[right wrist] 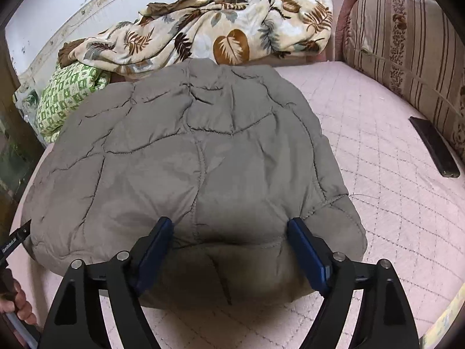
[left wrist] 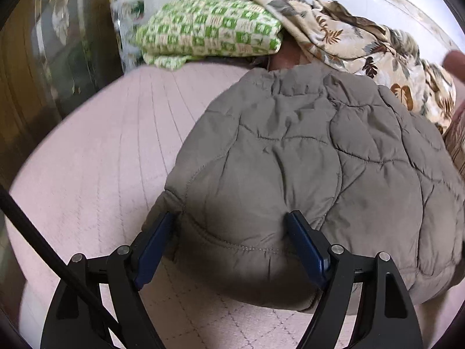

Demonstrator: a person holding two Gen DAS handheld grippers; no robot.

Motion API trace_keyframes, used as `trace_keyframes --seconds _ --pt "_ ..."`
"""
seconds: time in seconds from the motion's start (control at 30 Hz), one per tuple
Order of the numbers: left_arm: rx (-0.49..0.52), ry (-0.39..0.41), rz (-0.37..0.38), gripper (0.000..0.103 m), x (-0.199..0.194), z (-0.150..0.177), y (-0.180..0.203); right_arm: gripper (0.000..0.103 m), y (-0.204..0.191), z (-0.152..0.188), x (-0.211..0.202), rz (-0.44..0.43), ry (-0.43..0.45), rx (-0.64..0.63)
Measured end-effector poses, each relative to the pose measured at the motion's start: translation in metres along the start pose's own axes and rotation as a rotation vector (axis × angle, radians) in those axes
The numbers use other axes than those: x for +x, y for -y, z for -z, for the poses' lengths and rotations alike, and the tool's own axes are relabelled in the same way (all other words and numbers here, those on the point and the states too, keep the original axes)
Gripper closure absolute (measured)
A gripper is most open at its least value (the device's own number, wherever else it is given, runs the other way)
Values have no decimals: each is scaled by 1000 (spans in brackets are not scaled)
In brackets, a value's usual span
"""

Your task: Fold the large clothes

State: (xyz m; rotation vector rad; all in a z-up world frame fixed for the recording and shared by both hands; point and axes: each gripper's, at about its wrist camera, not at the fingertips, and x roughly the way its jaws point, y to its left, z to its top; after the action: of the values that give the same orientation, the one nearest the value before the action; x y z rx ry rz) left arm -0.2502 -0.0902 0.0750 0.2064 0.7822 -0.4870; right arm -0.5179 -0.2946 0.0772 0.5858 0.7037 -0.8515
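A grey-brown quilted puffer jacket (left wrist: 305, 157) lies folded in a bulky pad on the pink quilted bed cover (left wrist: 96, 163). My left gripper (left wrist: 232, 218) is open, its blue pads either side of the jacket's near left corner, fingers resting against the fabric. In the right wrist view the same jacket (right wrist: 189, 160) fills the middle, and my right gripper (right wrist: 229, 222) is open with its pads straddling the jacket's near right edge. Neither gripper pinches the cloth. The left gripper's tip (right wrist: 21, 232) and the person's hand show at the left edge.
A leaf-print blanket (right wrist: 221, 35) and a green-checked folded cloth (left wrist: 209, 32) lie bunched behind the jacket by the wall. A striped cushion (right wrist: 407, 49) and a dark flat object (right wrist: 433, 145) sit at the right. A glass-fronted cabinet (left wrist: 58, 58) stands at the left.
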Motion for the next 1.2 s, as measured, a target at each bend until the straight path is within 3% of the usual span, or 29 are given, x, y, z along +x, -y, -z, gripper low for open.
trace_keyframes --seconds 0.1,0.2,0.27,0.37,0.47,0.67,0.73,0.83,1.03,1.13,1.2 --pt "-13 104 25 24 -36 8 -2 19 -14 6 -32 26 108 -57" --pt "19 227 92 24 -91 30 1 19 -35 31 -92 1 264 -140" --pt "50 274 153 24 -130 51 3 19 -44 54 -127 -44 322 -169" --pt "87 311 233 23 -176 71 5 18 -57 88 -171 -92 340 -222" --pt "85 337 270 16 -218 88 0 17 -67 107 -204 -135 334 -249" --pt "121 440 246 3 -292 99 -13 5 -82 116 -289 -189 461 -262" --pt "130 441 262 2 -306 97 -16 0 -90 118 -311 -207 517 -275" --pt "149 444 246 1 -311 102 -11 0 -104 125 -316 -211 553 -321" --pt "208 382 169 1 -300 107 6 0 -103 129 -286 -199 440 -302" --pt "241 380 184 1 -301 108 12 0 -95 128 -281 -185 430 -280" --pt "260 374 245 1 -299 110 14 0 -92 128 -280 -179 434 -271"
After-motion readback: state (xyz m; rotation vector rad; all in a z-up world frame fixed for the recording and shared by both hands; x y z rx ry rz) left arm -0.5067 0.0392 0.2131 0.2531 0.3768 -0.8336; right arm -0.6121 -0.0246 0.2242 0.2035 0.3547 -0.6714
